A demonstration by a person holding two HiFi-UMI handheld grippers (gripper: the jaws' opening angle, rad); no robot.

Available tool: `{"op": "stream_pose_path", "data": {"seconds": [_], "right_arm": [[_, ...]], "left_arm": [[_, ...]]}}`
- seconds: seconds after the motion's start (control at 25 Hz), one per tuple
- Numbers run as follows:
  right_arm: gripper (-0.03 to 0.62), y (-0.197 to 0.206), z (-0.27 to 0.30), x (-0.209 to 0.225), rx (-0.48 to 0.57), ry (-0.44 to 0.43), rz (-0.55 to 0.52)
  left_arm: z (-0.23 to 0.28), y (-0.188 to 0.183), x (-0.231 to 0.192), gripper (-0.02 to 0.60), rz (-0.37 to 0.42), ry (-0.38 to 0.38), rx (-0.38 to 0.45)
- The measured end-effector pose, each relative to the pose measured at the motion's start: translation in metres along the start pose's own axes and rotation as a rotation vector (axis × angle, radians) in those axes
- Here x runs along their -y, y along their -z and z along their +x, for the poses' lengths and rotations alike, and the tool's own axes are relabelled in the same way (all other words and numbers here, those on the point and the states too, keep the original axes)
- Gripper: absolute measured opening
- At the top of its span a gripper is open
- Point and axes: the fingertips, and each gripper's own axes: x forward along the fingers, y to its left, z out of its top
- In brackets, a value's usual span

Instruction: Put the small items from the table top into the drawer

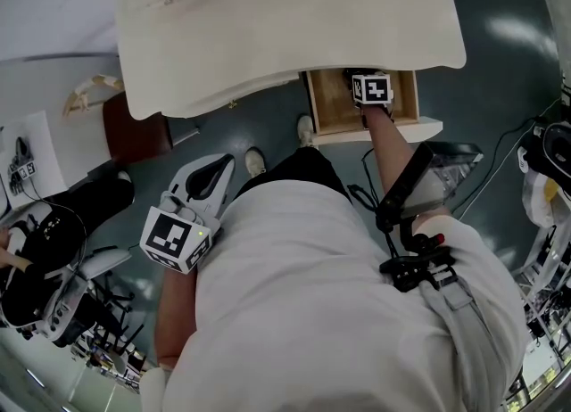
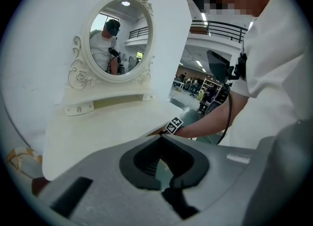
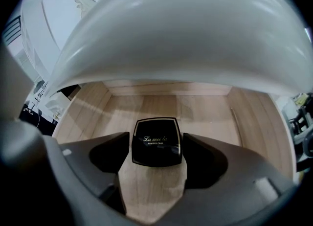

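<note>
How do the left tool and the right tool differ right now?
The left tool is held back at the person's side; the right tool reaches into the open drawer. The left tool's jaws are together and empty; the right tool's jaws hold a black compact. Both carry a marker cube.

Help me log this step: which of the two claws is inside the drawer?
The right claw: it reaches into the open wooden drawer with the black compact between its jaws. The left claw is shut and empty, outside the drawer.
</note>
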Motion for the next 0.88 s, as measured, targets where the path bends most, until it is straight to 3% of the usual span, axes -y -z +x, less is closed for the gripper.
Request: {"op": "stream_pose_path", "data": {"seconds": [0.36, 0.6, 0.88], "right_arm": [[0.351, -0.003, -0.014, 0.006, 0.007, 0.027, 0.012], [0.317, -0.002, -0.045, 0.005, 0.025, 0.067, 0.012], [0.118, 0.002, -0.092, -0.024, 0.074, 0.127, -0.010]], "left_arm": [[-0.003, -0.005, -0.004, 0.002, 0.029, 0.036, 0.008], [-0.016, -0.003, -0.005, 0.002, 0.068, 0.086, 0.034], [-0.048, 0.010, -0.013, 0.002, 0.094, 0.145, 0.080]]}}
